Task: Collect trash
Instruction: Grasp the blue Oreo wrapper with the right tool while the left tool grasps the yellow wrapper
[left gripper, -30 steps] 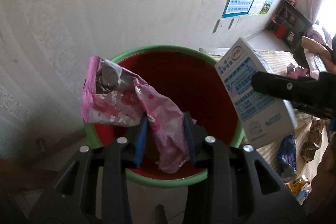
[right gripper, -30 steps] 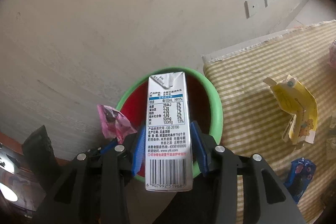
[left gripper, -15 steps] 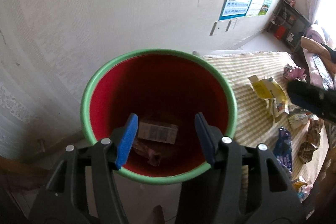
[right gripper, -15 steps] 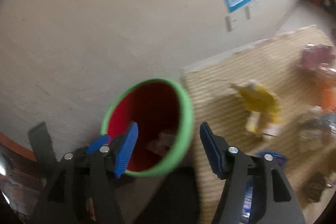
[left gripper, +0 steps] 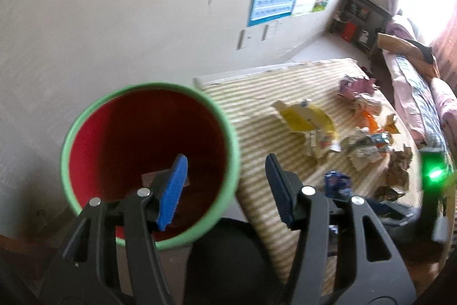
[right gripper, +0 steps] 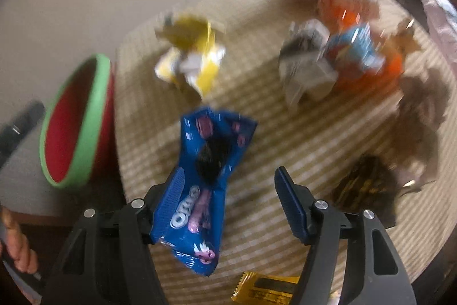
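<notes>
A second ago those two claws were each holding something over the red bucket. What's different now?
Both let go: the pink wrapper and the milk carton dropped into the red bucket. The left gripper now hangs open by the bucket's rim. The right gripper swung away over the striped mat and is open around a blue Oreo wrapper. The bucket, the mat and the other litter stayed where they were.
</notes>
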